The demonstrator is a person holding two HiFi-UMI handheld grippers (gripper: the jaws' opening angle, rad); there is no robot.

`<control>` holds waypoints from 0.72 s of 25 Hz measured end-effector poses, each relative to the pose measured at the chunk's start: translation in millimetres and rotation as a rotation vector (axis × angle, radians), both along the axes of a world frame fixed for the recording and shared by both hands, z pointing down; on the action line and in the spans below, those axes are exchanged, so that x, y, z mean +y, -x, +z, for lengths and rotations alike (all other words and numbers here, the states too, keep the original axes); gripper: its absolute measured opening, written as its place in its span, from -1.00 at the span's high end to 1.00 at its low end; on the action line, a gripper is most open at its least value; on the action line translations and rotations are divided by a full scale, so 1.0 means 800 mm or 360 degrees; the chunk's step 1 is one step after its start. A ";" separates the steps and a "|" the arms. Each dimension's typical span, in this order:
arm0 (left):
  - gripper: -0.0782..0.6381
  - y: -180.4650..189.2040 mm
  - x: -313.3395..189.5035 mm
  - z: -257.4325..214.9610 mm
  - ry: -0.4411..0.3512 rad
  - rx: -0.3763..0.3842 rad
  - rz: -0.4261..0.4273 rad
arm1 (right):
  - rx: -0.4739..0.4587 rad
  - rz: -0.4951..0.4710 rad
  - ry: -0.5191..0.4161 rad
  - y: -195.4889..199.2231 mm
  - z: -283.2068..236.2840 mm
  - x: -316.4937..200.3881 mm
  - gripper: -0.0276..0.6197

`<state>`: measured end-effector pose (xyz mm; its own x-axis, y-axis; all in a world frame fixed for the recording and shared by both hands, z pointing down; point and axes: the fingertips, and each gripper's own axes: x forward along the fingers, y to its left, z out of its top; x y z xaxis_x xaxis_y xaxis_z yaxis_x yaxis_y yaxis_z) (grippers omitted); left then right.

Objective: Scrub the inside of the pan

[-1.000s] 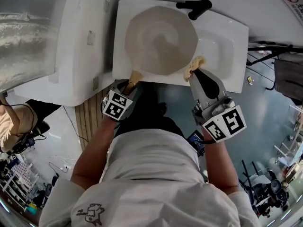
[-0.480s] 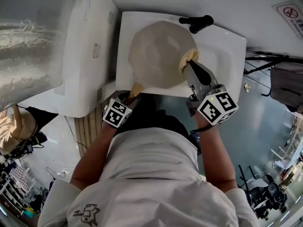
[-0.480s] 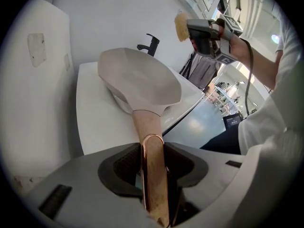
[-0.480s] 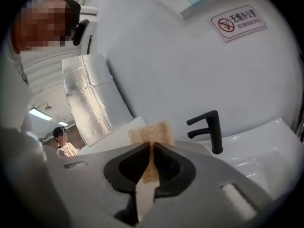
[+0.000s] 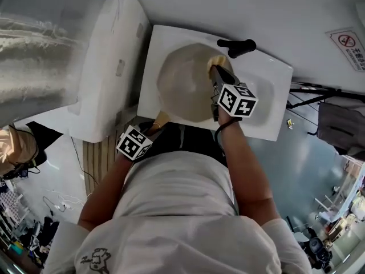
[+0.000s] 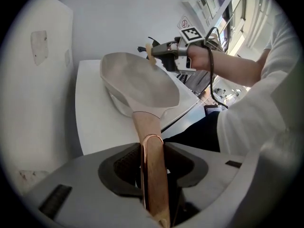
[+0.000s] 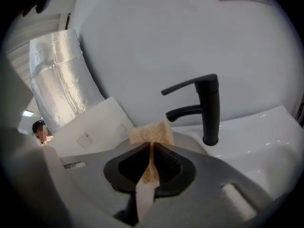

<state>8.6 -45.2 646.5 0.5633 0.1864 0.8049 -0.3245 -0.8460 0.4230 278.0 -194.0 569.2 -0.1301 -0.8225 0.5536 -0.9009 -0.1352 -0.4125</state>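
White rectangular sink (image 5: 165,44) against a pale wall carries a matte black tap (image 5: 236,46), and a round cream-coloured pan (image 5: 182,84) with a tapered wooden handle (image 6: 148,127) is held tilted over it. At the near side the left gripper (image 6: 154,175) has just been closing its jaws and clamps that handle between its pads. Opposite it, the right gripper (image 7: 151,163) pinches a tan scrubbing sponge (image 7: 152,133), which sits at the pan's far rim, just beside the tap.

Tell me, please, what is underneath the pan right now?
The white sink lies under the pan. The pan covers much of the sink, so anything beneath it, and whether it touches, cannot be seen.
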 end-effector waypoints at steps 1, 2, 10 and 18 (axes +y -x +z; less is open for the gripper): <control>0.36 0.001 0.000 -0.003 0.0013 -0.0003 0.0003 | -0.0003 -0.0006 0.0037 -0.002 0.013 -0.004 0.82; 0.36 0.001 0.000 -0.005 0.0021 -0.0010 0.0004 | -0.0015 -0.0005 0.0069 -0.004 0.025 -0.008 0.82; 0.36 0.006 -0.006 -0.014 0.0121 -0.0045 0.0054 | 0.0007 -0.0089 0.0199 -0.010 0.076 -0.046 0.82; 0.36 0.006 -0.009 -0.016 0.0165 -0.0064 0.0088 | 0.0038 -0.0305 0.0266 0.016 0.099 -0.090 0.82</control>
